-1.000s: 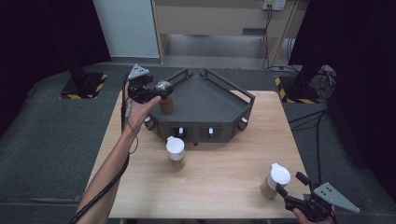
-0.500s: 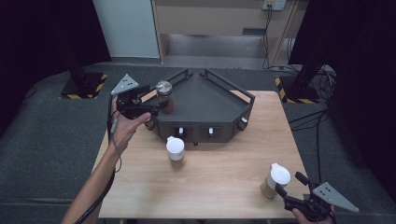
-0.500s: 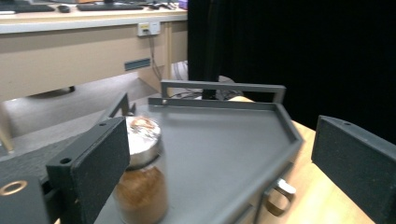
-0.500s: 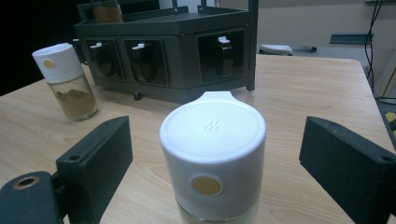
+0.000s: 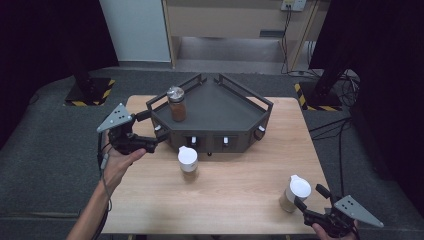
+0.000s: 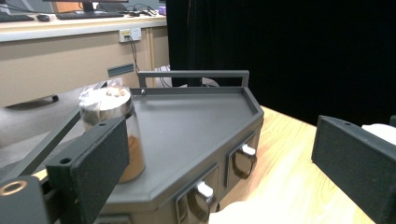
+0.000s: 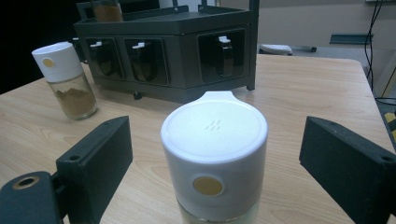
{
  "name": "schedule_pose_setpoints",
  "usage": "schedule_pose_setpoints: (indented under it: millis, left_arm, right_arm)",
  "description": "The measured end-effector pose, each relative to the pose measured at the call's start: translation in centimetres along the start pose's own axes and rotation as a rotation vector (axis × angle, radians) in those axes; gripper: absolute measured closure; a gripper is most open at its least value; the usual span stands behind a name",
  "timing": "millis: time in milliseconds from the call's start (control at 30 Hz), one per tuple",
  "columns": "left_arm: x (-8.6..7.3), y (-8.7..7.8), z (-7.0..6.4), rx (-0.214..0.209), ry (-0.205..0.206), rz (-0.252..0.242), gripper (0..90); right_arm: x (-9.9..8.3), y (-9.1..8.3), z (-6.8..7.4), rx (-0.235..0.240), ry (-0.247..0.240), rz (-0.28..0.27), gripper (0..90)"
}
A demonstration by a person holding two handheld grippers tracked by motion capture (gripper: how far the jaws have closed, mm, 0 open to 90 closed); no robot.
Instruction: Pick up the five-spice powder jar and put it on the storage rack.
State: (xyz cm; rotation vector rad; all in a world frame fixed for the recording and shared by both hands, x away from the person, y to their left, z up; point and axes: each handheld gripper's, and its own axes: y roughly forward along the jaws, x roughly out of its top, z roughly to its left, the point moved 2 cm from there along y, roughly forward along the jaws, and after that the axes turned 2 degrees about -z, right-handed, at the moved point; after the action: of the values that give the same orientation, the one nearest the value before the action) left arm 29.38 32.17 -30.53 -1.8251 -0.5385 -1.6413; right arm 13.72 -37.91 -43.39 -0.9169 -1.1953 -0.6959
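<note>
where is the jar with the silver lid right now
In the high view the jar with the silver lid stands upright on top of the dark rack, at its back left corner by the rail, with the open left claw off to its left.

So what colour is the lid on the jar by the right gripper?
White lid, clearest in the right gripper view.

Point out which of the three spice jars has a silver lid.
The jar on the rack's top shelf: silver lid, reddish-brown spice. The other two, the middle jar and the one by the right gripper, stand on the table white-capped.
</note>
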Motion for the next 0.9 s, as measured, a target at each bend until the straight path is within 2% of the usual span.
schedule_pose_setpoints:
  millis: [100, 133, 167, 300, 367, 400, 433, 533, 700, 900]
  left_arm:
    - [-1.3, -1.2, -0.7, 0.011, 0.005, -0.006, 3.5]
    - [-1.3, -1.2, -0.7, 0.011, 0.005, -0.006, 3.5]
    - [-2.0, -1.7, -1.1, 0.022, 0.011, -0.004, 3.5]
    - [-3.2, -2.6, -1.8, 0.045, 0.021, 0.004, 3.5]
    - [-4.5, -3.3, -2.1, 0.052, -0.001, -0.007, 3.4]
    - [-4.5, -3.3, -2.1, 0.052, -0.001, -0.007, 3.4]
    - [-5.4, -3.9, -2.6, 0.076, 0.004, -0.008, 3.5]
    - [-6.1, -4.3, -2.8, 0.086, 0.000, -0.011, 3.4]
    - [-8.5, -5.5, -3.5, 0.133, -0.005, 0.007, 3.3]
    - [-11.6, -6.5, -3.5, 0.153, -0.062, 0.017, 3.1]
  right_arm:
    - [0.0, 0.0, 0.0, -0.001, 0.000, 0.000, 9.5]
    - [0.0, 0.0, 0.0, -0.001, 0.000, -0.001, 9.5]
    - [0.0, 0.0, 0.0, 0.000, -0.002, -0.001, 9.5]
    - [0.0, 0.0, 0.0, 0.001, -0.003, 0.000, 9.4]
    - [0.0, 0.0, 0.0, 0.001, -0.004, 0.000, 9.5]
    - [0.0, 0.0, 0.0, 0.001, -0.005, -0.001, 9.5]
    - [0.0, 0.0, 0.0, 0.001, -0.005, -0.001, 9.4]
    - [0.0, 0.0, 0.1, 0.000, -0.004, -0.001, 9.5]
    - [0.0, 0.0, 0.1, 0.000, -0.006, 0.001, 9.4]
    - [0.0, 0.0, 0.1, -0.001, -0.005, 0.001, 9.4]
